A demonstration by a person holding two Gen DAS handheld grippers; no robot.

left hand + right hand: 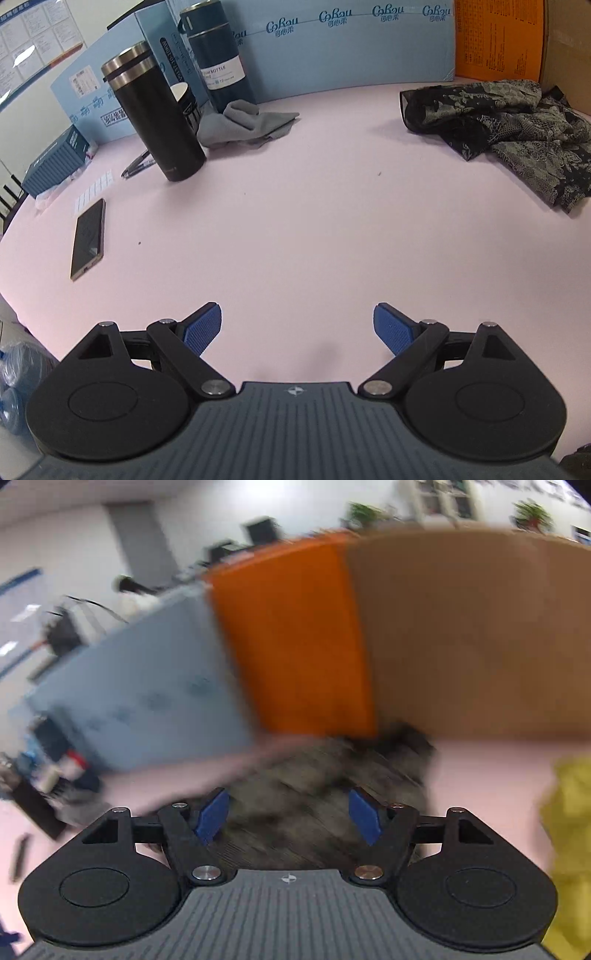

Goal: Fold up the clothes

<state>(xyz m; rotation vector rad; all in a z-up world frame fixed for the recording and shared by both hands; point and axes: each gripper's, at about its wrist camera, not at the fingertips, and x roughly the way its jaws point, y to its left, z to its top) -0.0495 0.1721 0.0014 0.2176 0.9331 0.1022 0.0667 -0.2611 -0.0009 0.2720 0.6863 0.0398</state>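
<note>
Far left on the pink surface (295,221), a phone (88,240) lies flat, and just past it a black steel-topped flask (155,114) stands upright with a pen (138,166) at its foot. Behind that, a dark teal bottle (214,55) stands against the blue boxes, a crumpled grey cloth (247,122) beside it. The left tool (297,326) hangs over bare pink surface, jaws wide apart, nothing between them. Off to the right, the dark patterned garment (517,129) sits bunched in a heap near the orange (495,37) and brown cartons, well apart from that tool. The right tool (290,818) is right over the garment (325,775), everything blurred, jaws spread with the fabric showing between the blue pads (212,818); no grip that I can make out. Something yellow (569,830) lies at the far right edge
</note>
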